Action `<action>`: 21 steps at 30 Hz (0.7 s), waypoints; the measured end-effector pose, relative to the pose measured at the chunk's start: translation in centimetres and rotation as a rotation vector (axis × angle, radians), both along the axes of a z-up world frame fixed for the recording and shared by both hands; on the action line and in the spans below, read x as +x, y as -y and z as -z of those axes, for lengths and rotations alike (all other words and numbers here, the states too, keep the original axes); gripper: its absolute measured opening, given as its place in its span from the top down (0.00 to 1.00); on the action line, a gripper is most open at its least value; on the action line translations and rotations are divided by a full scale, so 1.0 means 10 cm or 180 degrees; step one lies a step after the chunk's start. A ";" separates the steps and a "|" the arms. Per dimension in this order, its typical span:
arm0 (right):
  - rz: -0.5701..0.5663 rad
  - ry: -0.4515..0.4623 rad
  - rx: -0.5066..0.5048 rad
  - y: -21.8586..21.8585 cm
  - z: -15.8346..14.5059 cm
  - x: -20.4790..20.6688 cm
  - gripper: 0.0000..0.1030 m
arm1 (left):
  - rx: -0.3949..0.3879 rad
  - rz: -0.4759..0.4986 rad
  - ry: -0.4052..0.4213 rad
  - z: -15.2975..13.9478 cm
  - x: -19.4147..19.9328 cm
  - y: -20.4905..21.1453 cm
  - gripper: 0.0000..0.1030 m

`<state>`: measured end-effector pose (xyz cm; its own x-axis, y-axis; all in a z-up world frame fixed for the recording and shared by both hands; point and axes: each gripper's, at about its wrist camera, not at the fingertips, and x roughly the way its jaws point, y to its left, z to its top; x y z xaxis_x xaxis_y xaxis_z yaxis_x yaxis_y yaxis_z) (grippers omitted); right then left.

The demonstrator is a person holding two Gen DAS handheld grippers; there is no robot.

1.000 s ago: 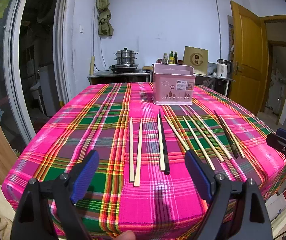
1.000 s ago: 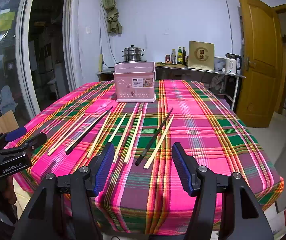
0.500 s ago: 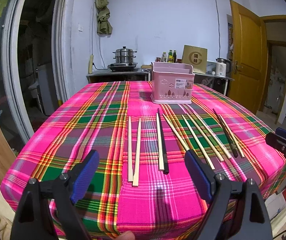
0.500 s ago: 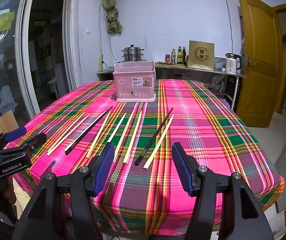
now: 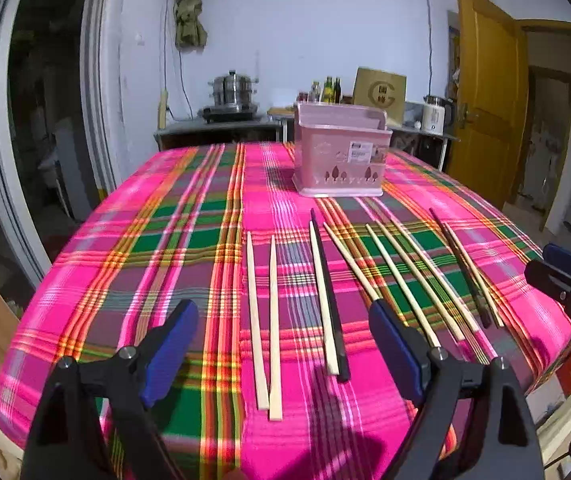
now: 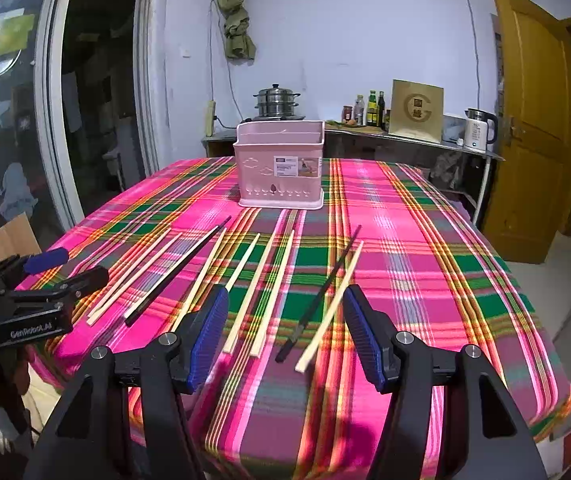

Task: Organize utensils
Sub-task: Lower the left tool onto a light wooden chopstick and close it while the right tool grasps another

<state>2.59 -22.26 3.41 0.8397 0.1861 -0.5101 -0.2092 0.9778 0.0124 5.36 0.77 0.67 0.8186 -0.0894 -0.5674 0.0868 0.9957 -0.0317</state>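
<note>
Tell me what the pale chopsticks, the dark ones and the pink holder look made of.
Pale chopsticks: likely bamboo or light wood, matte cream with squared ends. Dark chopstick: black and smooth, perhaps lacquered wood or plastic; I cannot tell which. Pink holder: moulded plastic, slightly glossy, with cut-out shapes near its base and a printed label.

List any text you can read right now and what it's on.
"GenRobot.AI": on the left gripper body, seen in the right wrist view.
"G" logo around smaller characters, unreadable: brown box on the counter.
Label on the pink utensil holder: print too small to read.
White kettle: markings blurred.
</note>
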 end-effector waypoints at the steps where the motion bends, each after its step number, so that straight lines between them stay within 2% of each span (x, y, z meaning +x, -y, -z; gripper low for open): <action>1: -0.0020 -0.0024 0.0003 -0.01 0.00 0.05 0.42 | -0.0009 0.0005 -0.0053 0.01 0.06 -0.01 0.14; 8: -0.0088 -0.0233 0.0010 -0.11 0.02 0.39 0.42 | -0.0089 0.0195 -0.0363 0.03 0.46 0.02 0.15; 10: -0.0108 -0.0336 0.0015 -0.14 0.03 0.53 0.46 | -0.0067 0.0214 -0.0433 0.04 0.58 0.04 0.17; 15: -0.0141 -0.0538 -0.0039 -0.22 0.10 0.84 0.58 | -0.0072 0.0250 -0.0651 0.07 0.92 0.04 0.34; 19: -0.0149 -0.0749 -0.0066 -0.23 0.17 1.09 0.63 | -0.0098 0.0352 -0.0887 0.15 1.13 0.07 0.41; 21: -0.0144 -0.0850 -0.0092 -0.24 0.20 1.19 0.68 | -0.0089 0.0388 -0.0959 0.18 1.21 0.10 0.44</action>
<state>14.53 -19.89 1.37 0.6658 0.2025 -0.7181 -0.2457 0.9683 0.0452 17.47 -0.19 -1.08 0.5965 -0.1955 -0.7785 0.1879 0.9769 -0.1013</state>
